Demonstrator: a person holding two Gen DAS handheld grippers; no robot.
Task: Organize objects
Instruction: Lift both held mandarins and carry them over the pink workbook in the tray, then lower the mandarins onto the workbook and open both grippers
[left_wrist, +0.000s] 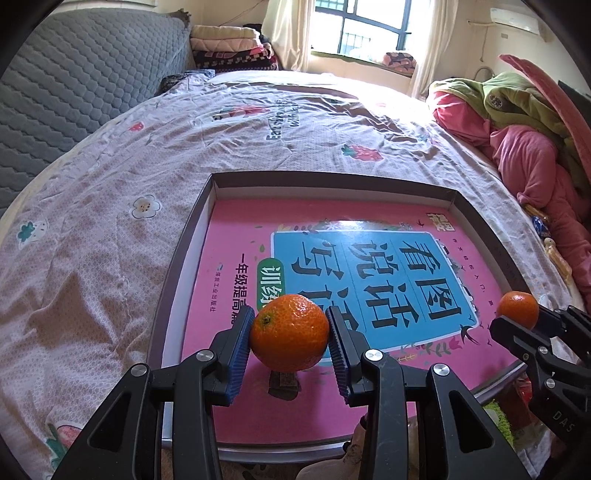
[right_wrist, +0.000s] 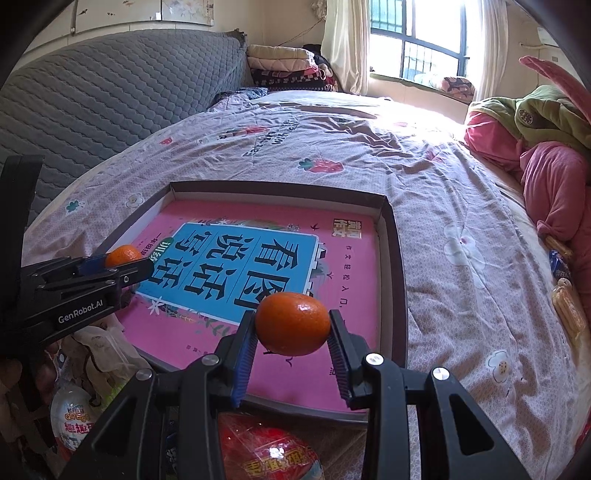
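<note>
Oranges sat clamped in both tongs: one between left pads, another between right, above the tray.

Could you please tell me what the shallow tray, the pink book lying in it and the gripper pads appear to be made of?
Tray: probably cardboard, with thin folded walls, a dark matt outside and a white inside. Pink book: printed paper with a glossy cover, since window light glares off it. Left gripper pads: blue and finely ribbed, likely rubber or soft plastic.
</note>
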